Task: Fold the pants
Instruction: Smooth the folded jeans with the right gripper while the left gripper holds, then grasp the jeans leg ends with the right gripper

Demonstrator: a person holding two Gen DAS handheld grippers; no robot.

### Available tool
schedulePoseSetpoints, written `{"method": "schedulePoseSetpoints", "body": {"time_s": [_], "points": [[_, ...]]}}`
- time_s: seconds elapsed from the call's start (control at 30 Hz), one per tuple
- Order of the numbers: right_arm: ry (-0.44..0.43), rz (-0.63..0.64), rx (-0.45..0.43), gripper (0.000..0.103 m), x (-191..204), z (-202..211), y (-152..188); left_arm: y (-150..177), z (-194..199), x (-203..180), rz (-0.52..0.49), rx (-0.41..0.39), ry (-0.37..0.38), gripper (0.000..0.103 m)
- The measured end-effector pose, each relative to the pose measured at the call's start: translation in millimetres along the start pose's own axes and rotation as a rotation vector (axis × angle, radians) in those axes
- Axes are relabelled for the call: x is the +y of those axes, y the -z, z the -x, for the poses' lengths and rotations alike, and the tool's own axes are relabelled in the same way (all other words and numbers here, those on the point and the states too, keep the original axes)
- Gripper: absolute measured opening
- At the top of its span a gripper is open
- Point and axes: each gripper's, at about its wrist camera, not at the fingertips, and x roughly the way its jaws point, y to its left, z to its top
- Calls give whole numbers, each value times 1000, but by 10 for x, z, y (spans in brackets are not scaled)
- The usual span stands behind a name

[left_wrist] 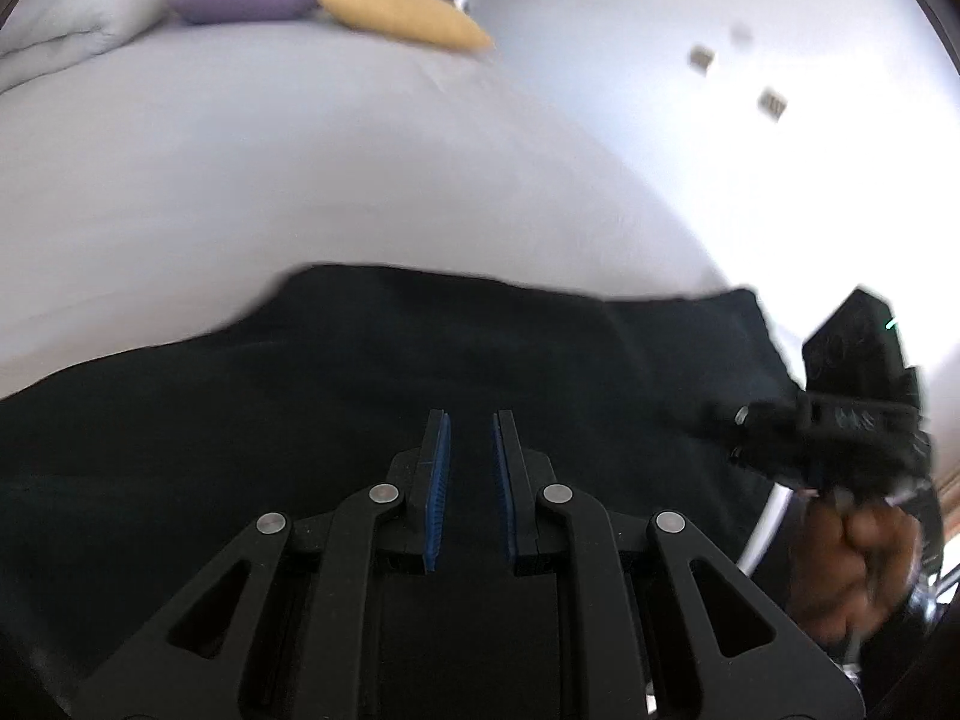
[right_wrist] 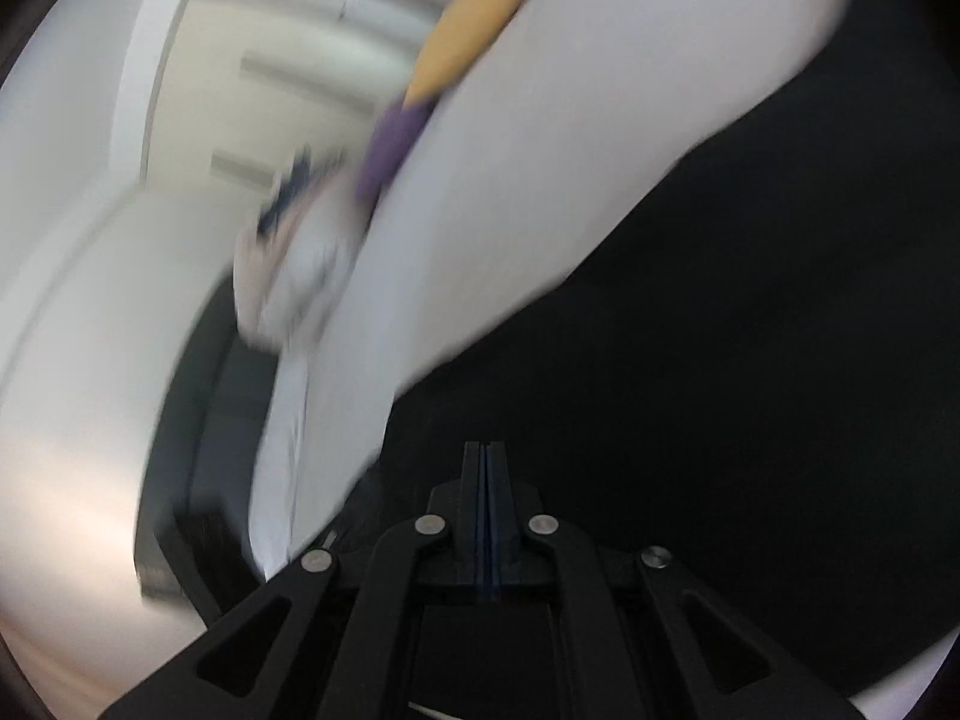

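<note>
1. Left gripper (left_wrist: 471, 420): the blue-padded fingers (left_wrist: 437, 498) stand a narrow gap apart, almost together, with nothing visibly pinched between them. They hang over the black pants (left_wrist: 360, 372).
2. Right gripper (right_wrist: 486, 450): in its own view the fingers are pressed together, pads meeting. No cloth can be made out between the tips; the black fabric behind them makes this hard to judge.
3. Pants: spread flat on the bed (left_wrist: 300, 168), near edge closest to both grippers. In the right wrist view they fill the lower right of the frame.
4. Person's hand (left_wrist: 852, 564): seen in the left wrist view at the right, gripping the handle of the right gripper, just past the right edge of the pants.
5. Bed: pale sheet, smooth, reaching beyond the pants.
6. Far end of bed: a purple cushion (left_wrist: 246, 0) and a yellow cushion (left_wrist: 408, 15) lie touching, side by side.
7. Right wrist view is heavily blurred; background details are not legible.
</note>
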Motion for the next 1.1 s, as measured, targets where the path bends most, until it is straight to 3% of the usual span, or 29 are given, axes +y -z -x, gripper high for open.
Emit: {"method": "schedulePoseSetpoints", "body": {"time_s": [0.13, 0.23, 0.43, 0.63, 0.7, 0.77, 0.83, 0.97, 1.1], "points": [[9, -82, 74, 0, -298, -371, -157, -129, -375, 147, 14, 78, 12, 13], [13, -124, 24, 0, -449, -382, -349, -289, -427, 366, 49, 81, 55, 13], [36, -238, -160, 0, -978, 202, -680, -256, -321, 674, 53, 62, 83, 13], [96, -304, -374, 0, -1491, 1092, -818, -324, -130, 1085, 109, 29, 71, 13], [127, -316, -444, 0, -1603, 1404, -841, -322, -21, 1181, 102, 17, 35, 13], [159, -315, -484, 0, -1651, 1638, -829, -280, 118, 1328, 96, 10, -91, 13], [191, -325, -537, 0, -1708, 1890, -780, -191, 290, 1546, 140, -9, -96, 13], [268, -417, -615, 2, -1801, 2314, -472, 126, 882, 1911, 218, -91, -217, 13], [264, -357, -602, 2, -1564, 2394, -105, 503, 1455, 1969, 310, -192, -307, 13]]}}
